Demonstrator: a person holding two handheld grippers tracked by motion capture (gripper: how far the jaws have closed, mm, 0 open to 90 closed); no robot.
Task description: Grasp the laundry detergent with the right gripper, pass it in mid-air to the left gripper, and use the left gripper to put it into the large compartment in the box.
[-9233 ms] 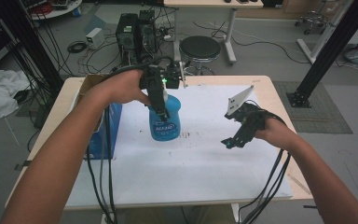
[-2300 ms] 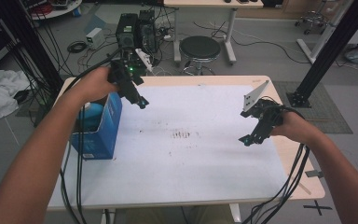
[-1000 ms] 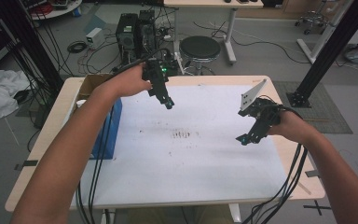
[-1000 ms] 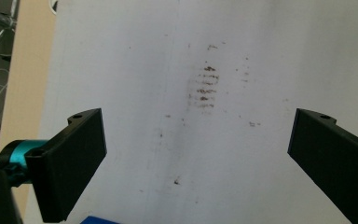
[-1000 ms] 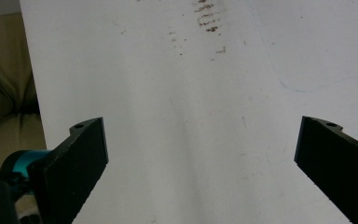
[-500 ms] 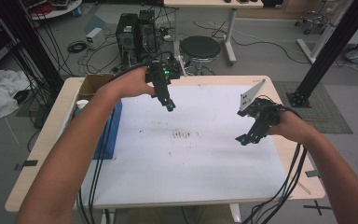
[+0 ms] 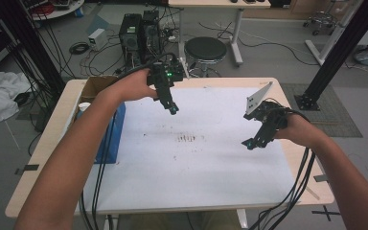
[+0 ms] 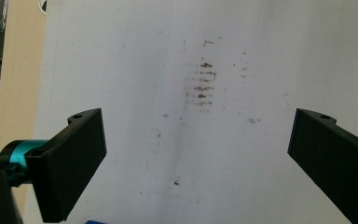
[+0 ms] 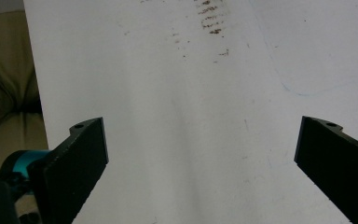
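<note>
Grippers hold nothing: left gripper point(image 7: 172, 108) and right gripper point(image 7: 252, 142) both spread above the stained sheet point(image 7: 191, 158); I judge no grasp begun.

Desk point(image 7: 287, 187): light wood rim, white sheet over most of its top.
Stool point(image 7: 205, 49): round, black seat, just beyond the desk's far edge.
Computer towers point(image 7: 140, 33): black, left of the stool, among loose cables.
Floor point(image 7: 278, 57): grey.
White cloth point(image 7: 0, 98): heaped on the floor, far left of the desk.
</note>
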